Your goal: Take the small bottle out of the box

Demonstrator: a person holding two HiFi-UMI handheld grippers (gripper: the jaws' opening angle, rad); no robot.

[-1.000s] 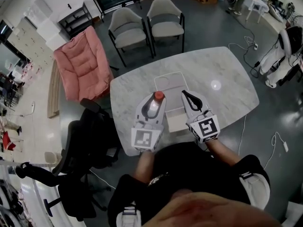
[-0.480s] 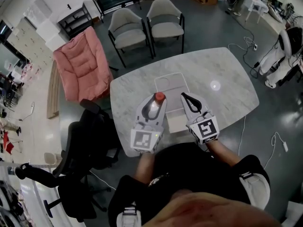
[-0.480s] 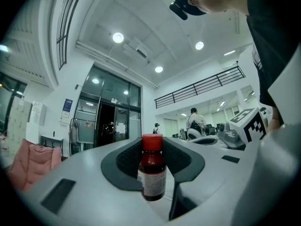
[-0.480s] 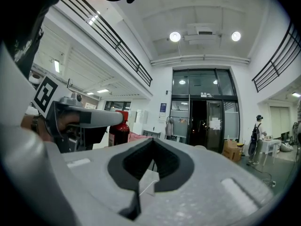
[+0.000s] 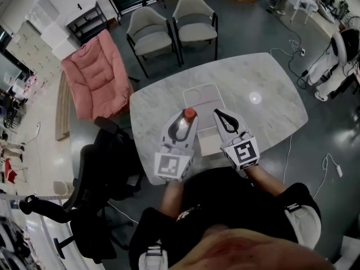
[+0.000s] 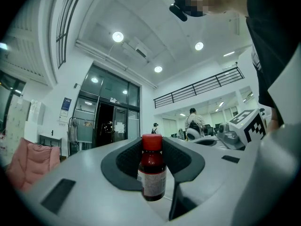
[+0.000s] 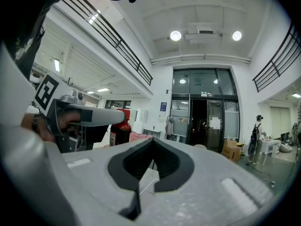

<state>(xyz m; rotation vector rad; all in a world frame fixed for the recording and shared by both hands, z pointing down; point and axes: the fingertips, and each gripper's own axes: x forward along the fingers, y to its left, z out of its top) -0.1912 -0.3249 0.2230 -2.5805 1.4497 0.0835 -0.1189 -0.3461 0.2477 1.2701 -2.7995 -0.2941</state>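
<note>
Marble-white table [image 5: 270,94] carries an open white box [image 5: 205,97]. At the left of the box, the left gripper [image 5: 184,118] is clamped on the small bottle [image 6: 152,171], which seems out of the box already. The right gripper [image 5: 219,116], just to the right, is closed and empty. The bottle looks light, rigid and smooth, perhaps glass. I judge it is best held on the body below the red cap [image 6: 152,141].

The surface [image 5: 270,94] is viewed steeply from overhead; both gripper views are taken close and level along the jaws, with the bottle [image 6: 152,168] shared.
</note>
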